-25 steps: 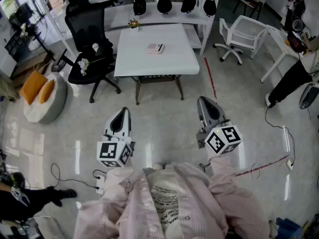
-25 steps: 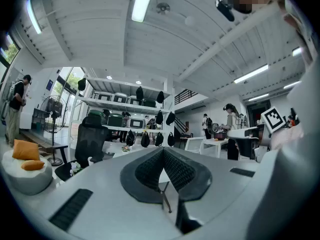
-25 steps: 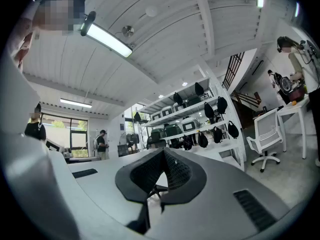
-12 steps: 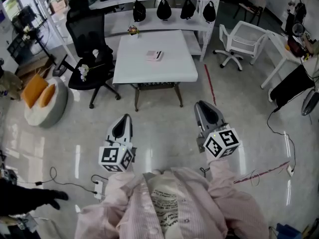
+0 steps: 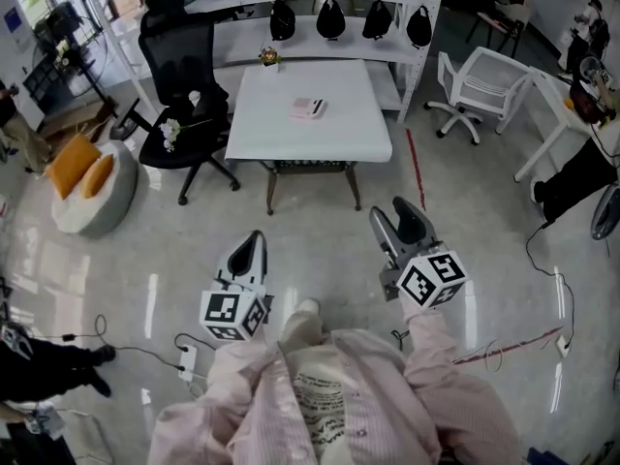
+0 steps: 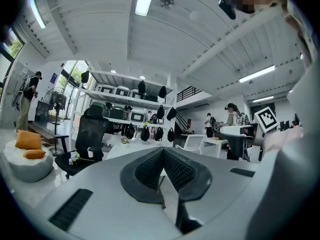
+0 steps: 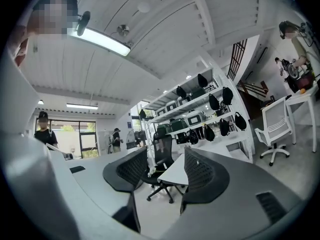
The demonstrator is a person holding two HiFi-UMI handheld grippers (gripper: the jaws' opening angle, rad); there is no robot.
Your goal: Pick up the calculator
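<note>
The calculator (image 5: 309, 108), a small pale slab, lies near the middle of the white table (image 5: 262, 139) far ahead of me. My left gripper (image 5: 255, 245) hangs over the floor well short of the table, jaws shut with nothing between them. My right gripper (image 5: 395, 218) is level with it on the right, also short of the table; its jaws are opening and hold nothing. In the left gripper view the ribbed pads (image 6: 150, 168) meet. In the right gripper view the pads (image 7: 200, 173) stand apart, with the table's corner (image 7: 175, 171) seen through the gap.
A black office chair (image 5: 179, 85) stands at the table's left, a white chair (image 5: 480, 80) at its right. Shelves with black bags (image 5: 329, 17) run behind the table. A small plant (image 5: 268, 58) sits on its far edge. An orange-cushioned beanbag (image 5: 82, 187) and floor cables (image 5: 145, 352) lie left.
The view has shifted nearer the table. The right gripper's jaws, shut before, have spread apart. Both grippers sit slightly lower in the head view.
</note>
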